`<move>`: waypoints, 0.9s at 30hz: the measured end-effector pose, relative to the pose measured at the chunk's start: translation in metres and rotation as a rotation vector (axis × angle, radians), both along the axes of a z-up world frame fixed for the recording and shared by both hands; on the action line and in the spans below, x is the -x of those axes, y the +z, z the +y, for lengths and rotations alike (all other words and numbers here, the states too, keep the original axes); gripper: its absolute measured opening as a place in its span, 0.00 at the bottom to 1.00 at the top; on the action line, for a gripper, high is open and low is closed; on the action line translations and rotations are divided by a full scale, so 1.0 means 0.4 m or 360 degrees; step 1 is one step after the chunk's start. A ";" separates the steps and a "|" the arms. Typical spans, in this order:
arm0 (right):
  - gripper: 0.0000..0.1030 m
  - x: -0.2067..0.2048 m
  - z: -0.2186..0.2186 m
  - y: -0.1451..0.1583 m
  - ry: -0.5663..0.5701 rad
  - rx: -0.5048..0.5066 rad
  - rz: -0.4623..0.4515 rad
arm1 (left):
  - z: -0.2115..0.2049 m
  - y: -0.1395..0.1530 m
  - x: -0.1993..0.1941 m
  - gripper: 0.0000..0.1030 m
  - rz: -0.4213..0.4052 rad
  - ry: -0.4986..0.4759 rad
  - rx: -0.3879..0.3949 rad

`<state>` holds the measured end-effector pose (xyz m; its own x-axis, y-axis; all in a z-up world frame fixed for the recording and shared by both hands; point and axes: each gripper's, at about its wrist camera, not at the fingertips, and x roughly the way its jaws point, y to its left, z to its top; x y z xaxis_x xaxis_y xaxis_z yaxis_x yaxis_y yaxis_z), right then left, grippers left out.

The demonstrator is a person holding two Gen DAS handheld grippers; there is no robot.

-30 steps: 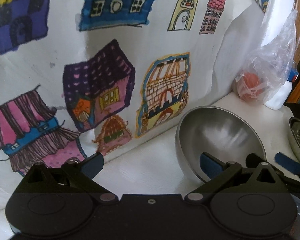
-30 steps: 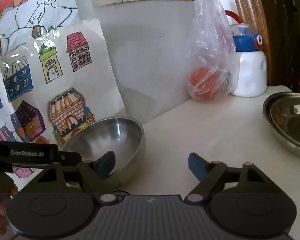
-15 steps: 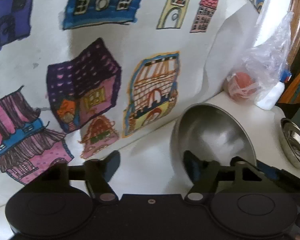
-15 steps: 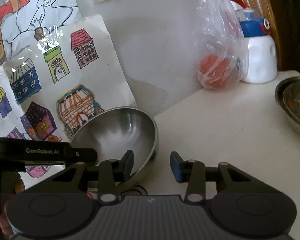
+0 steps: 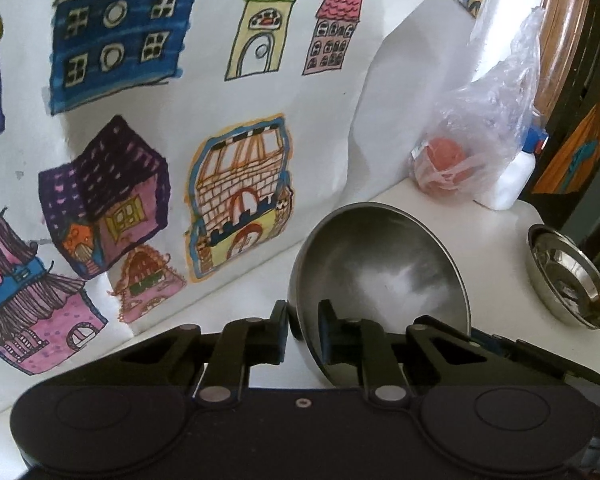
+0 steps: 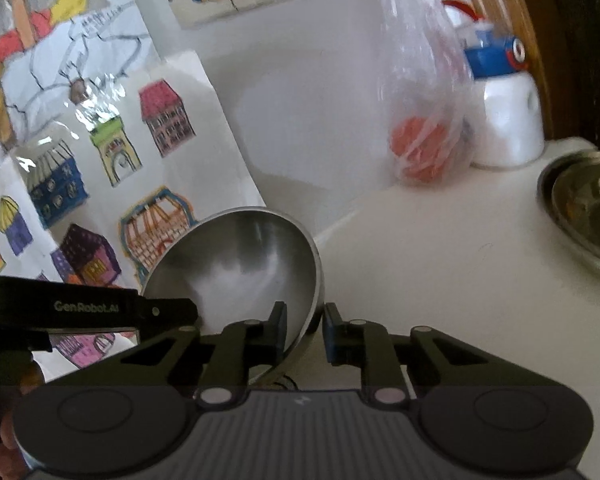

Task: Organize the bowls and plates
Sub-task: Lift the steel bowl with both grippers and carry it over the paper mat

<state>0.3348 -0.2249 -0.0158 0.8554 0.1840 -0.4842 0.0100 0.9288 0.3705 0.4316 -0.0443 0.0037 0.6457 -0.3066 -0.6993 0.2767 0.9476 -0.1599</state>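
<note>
Left wrist view: my left gripper and right gripper, jaws just closing, pinch opposite rims of the steel bowl (tilted); lift evenly toward the shallow dish at the desk's right edge.

bowl left of plate

A white counter met a white wall at the far side. Children's drawings of houses covered the wall at left. Dark wooden trim stood at far right. Diffuse daylight lit the surfaces.
</note>
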 end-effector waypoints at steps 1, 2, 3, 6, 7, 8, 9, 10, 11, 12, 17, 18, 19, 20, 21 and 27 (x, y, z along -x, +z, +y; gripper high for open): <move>0.21 0.009 -0.001 0.011 -0.0002 0.0016 -0.0018 | -0.002 0.004 0.002 0.16 -0.0004 0.0004 0.0005; 0.21 0.018 -0.002 0.021 -0.0004 0.0028 -0.0033 | -0.006 0.009 0.005 0.16 -0.0009 0.0005 0.0009; 0.21 0.028 -0.003 0.032 -0.0007 0.0037 -0.0048 | -0.003 0.015 0.012 0.16 -0.0016 0.0006 0.0012; 0.21 0.054 -0.007 0.063 -0.0013 0.0049 -0.0079 | 0.000 0.040 0.033 0.16 -0.0048 0.0002 0.0029; 0.21 0.068 -0.010 0.075 -0.0014 0.0056 -0.0092 | -0.003 0.050 0.041 0.16 -0.0059 0.0000 0.0037; 0.21 0.079 -0.011 0.086 -0.0016 0.0063 -0.0102 | -0.005 0.059 0.050 0.16 -0.0068 -0.0004 0.0045; 0.21 0.089 -0.011 0.097 -0.0016 0.0069 -0.0113 | 0.005 0.071 0.064 0.16 -0.0077 -0.0008 0.0052; 0.21 0.105 -0.013 0.109 -0.0017 0.0077 -0.0123 | 0.003 0.083 0.077 0.16 -0.0092 -0.0015 0.0060; 0.21 0.123 -0.014 0.121 -0.0017 0.0086 -0.0133 | 0.003 0.092 0.089 0.16 -0.0104 -0.0022 0.0067; 0.21 0.140 -0.014 0.134 -0.0015 0.0094 -0.0143 | 0.003 0.102 0.103 0.16 -0.0114 -0.0028 0.0075; 0.21 0.239 -0.011 0.191 0.0016 0.0103 -0.0173 | 0.012 0.150 0.187 0.16 -0.0145 -0.0048 0.0146; 0.21 0.259 -0.010 0.199 0.0024 0.0101 -0.0173 | 0.016 0.158 0.206 0.16 -0.0146 -0.0051 0.0161; 0.21 0.281 -0.007 0.207 0.0035 0.0102 -0.0172 | 0.020 0.164 0.226 0.16 -0.0144 -0.0053 0.0178; 0.21 0.301 -0.003 0.213 0.0045 0.0106 -0.0172 | 0.027 0.171 0.250 0.16 -0.0141 -0.0053 0.0200; 0.21 0.323 0.000 0.218 0.0055 0.0110 -0.0175 | 0.035 0.176 0.272 0.16 -0.0139 -0.0054 0.0220; 0.21 0.454 0.021 0.211 0.0142 0.0163 -0.0146 | 0.072 0.186 0.418 0.16 -0.0112 -0.0048 0.0295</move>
